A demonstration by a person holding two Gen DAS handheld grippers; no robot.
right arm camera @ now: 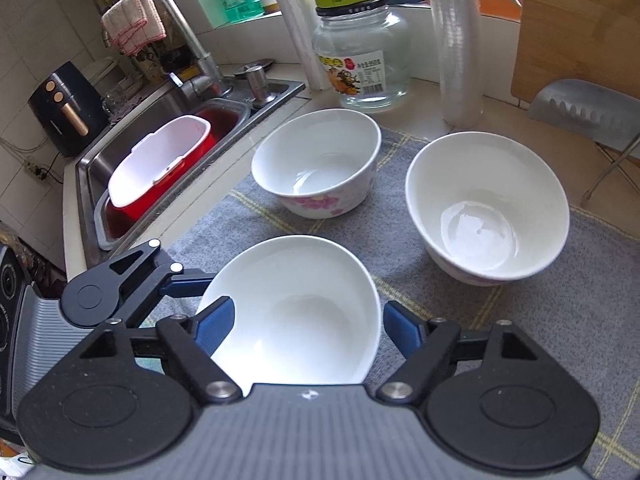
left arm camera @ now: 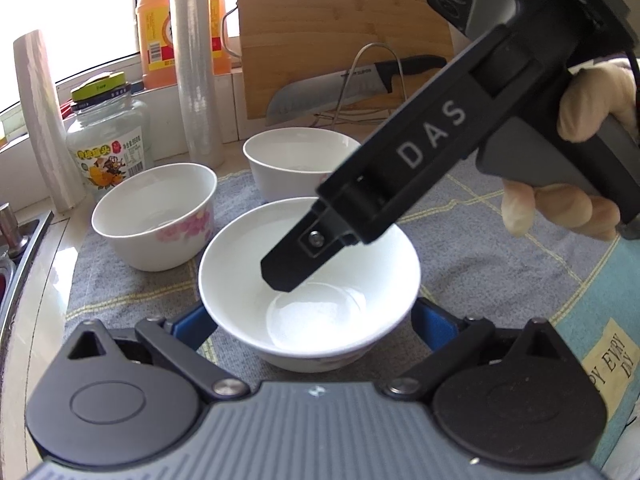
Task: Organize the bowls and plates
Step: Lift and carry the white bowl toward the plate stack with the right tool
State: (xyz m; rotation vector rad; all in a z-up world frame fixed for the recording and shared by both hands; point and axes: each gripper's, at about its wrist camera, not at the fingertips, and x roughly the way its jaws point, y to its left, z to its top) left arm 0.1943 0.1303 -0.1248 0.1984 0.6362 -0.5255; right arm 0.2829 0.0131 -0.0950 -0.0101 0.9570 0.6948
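White ceramic, near bowl [left arm camera: 236, 276]: upright on grey checked cloth [left arm camera: 480, 248] on the bench, nearest of three; flowered bowl [right arm camera: 316, 168] far left, third bowl [right arm camera: 488, 204] far right, both apart from it.
Left gripper [left arm camera: 312, 322]: wide open, blue pads flanking the near bowl low on its sides, gripping nothing.
Right gripper [right arm camera: 308, 328]: partly closed over the same bowl; one pad over the inside by the left rim, the other just outside the right rim with a sliver of gap; no firm hold evident.
Risk, double approach: two grippers at one bowl; likely to knock fingers together or tip the bowl if both close.
Risk, slip: glazed flared wall, poor bite across the rim; may squirt out or drop on lifting.
Risk, neighbours: careless swing toward either far bowl could chip rims; off-centre stacking would leave it tilted.
Risk, cloth: may drag under a pushed bowl; sink [right arm camera: 132, 128] edge close on the left.
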